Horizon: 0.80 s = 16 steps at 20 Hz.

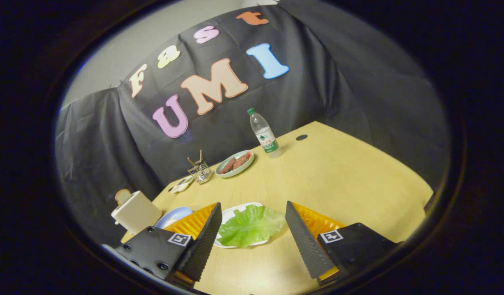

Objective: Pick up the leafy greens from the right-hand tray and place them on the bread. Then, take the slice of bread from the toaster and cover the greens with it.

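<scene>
The tongs [252,229] are sitting nearest the camera, their two fingers standing wide apart and gripping nothing. Between them, just ahead of the tips, the leafy greens [250,225] are lying on a white tray [239,207], which is resting on the bench [329,180]. The leaf is spreading flat and overhanging the tray's near rim toward the right finger.

At about ten o'clock from the greens, beyond the left finger, a toaster [136,212] is standing near the bench edge with a slice of bread [122,196] poking out of its slot. A pale blue plate [174,215] is showing between the toaster and the left finger; whether bread is lying on it cannot be told, as the finger is covering most of it.

Farther off, around twelve o'clock, a bowl [235,163] holding brown patties is sitting beside a water bottle [265,134], with a small wire rack [200,170] and a little dish [181,185] to the bowl's left.

The step in hand appears to be the first pick: the greens are untouched on their tray. The next move is calling for easing the tongs forward and down so the fingers are straddling the leaf, then closing gently, since a thin limp leaf is likely to slip or fold.
</scene>
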Motion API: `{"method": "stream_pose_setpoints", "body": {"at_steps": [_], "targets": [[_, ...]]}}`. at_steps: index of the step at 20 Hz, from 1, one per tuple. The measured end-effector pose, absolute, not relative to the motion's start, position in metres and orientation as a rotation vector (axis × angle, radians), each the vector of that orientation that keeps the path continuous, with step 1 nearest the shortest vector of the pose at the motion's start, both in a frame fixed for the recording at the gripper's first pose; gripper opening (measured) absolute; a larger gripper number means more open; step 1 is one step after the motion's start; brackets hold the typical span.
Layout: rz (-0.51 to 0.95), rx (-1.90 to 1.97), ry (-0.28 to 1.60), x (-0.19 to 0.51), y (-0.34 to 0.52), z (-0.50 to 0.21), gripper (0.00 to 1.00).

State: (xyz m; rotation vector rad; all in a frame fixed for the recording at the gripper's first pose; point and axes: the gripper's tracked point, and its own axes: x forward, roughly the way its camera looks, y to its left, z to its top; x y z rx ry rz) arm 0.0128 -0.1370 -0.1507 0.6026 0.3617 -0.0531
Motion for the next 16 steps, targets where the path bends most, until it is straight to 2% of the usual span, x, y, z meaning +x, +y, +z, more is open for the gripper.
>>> {"method": "stream_pose_setpoints", "body": {"at_steps": [8, 16], "targets": [[-0.07, 0.719, 0.484, 0.037, -0.141, -0.206, 0.98], [-0.1, 0.769, 0.531, 0.048, -0.146, -0.231, 0.98]]}}
